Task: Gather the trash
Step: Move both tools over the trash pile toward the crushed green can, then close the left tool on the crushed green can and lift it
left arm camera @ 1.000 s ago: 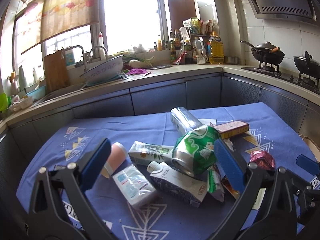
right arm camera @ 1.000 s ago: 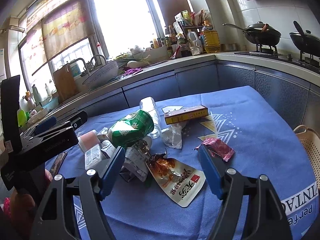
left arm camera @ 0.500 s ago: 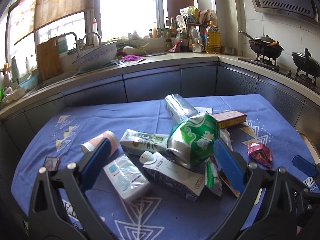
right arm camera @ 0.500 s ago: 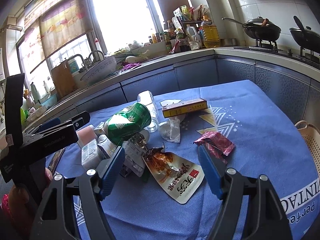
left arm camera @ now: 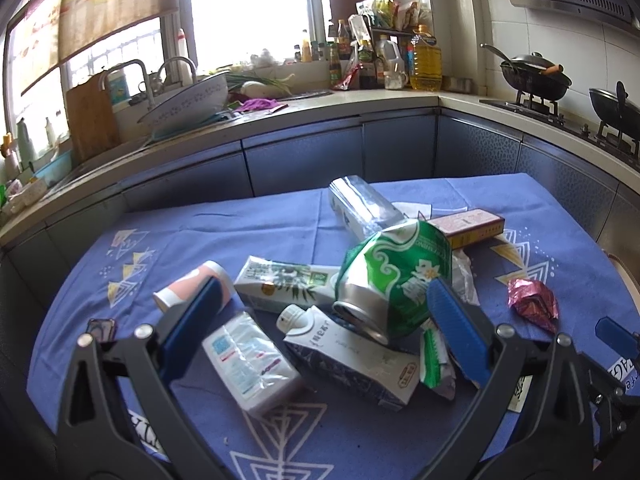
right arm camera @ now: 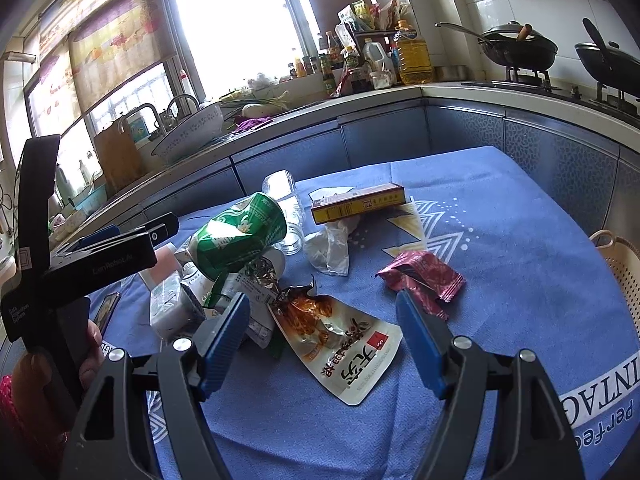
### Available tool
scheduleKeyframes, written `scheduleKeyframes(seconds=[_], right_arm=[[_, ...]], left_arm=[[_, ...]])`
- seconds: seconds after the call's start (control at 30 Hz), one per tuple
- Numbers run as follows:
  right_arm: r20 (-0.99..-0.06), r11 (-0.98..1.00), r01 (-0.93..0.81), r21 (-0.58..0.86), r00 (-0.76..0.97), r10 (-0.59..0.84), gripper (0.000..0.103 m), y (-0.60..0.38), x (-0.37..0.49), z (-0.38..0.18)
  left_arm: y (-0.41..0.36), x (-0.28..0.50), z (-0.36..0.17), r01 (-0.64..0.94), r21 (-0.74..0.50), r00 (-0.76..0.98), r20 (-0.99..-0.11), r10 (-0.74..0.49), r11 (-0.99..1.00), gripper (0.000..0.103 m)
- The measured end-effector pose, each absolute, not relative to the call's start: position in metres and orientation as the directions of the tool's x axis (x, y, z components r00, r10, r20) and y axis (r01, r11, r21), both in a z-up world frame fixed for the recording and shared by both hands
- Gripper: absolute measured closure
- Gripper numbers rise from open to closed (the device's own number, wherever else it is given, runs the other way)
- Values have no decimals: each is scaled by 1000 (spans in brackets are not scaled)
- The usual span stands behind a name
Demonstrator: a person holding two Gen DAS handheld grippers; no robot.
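Observation:
Trash lies heaped on the blue tablecloth (left arm camera: 280, 216). A crushed green can (left arm camera: 394, 276) rests on a dark milk carton (left arm camera: 352, 354), with a white tissue pack (left arm camera: 248, 362), a pink cup (left arm camera: 192, 286) and a green-white carton (left arm camera: 280, 280) around it. My left gripper (left arm camera: 320, 314) hangs open over this heap, nothing between its fingers. In the right wrist view my right gripper (right arm camera: 322, 320) stands open above an orange snack pouch (right arm camera: 340, 340). A maroon wrapper (right arm camera: 422, 278) lies by its right finger, and the green can (right arm camera: 240, 236) sits left.
A yellow box (right arm camera: 358, 202), a clear bottle (right arm camera: 286, 208) and crumpled plastic (right arm camera: 330, 246) lie farther back. A beige perforated basket (right arm camera: 624, 268) sits at the table's right edge. A hand holds the left gripper's body (right arm camera: 80, 264). Kitchen counters, sink and stove ring the table.
My left gripper has come closer to the heap and dipped slightly, so the can and cartons look larger. The right gripper has barely shifted.

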State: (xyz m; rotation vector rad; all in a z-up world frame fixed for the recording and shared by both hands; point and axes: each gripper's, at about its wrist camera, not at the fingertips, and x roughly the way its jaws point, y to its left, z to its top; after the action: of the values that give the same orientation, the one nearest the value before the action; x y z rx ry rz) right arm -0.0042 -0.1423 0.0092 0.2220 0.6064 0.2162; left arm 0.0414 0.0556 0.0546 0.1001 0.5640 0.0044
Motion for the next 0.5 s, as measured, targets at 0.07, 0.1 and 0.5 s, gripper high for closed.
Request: scheduleKeyframes(seconds=[0.07,0.1,0.5], right_arm=[[-540,954,-134,268,799,263,28,-143,-4,8],[-541,955,-133,265,799,261,28,-144,-3,7],[-620,963,-165,211,739,262,36,-138,9,-14]], left_arm=[[56,43,54,29,91,841,-540,25,995,4],[56,44,53,36,85,839,-544,16,996,4],[65,68,44,221,-110,716,-656,-238,969,5]])
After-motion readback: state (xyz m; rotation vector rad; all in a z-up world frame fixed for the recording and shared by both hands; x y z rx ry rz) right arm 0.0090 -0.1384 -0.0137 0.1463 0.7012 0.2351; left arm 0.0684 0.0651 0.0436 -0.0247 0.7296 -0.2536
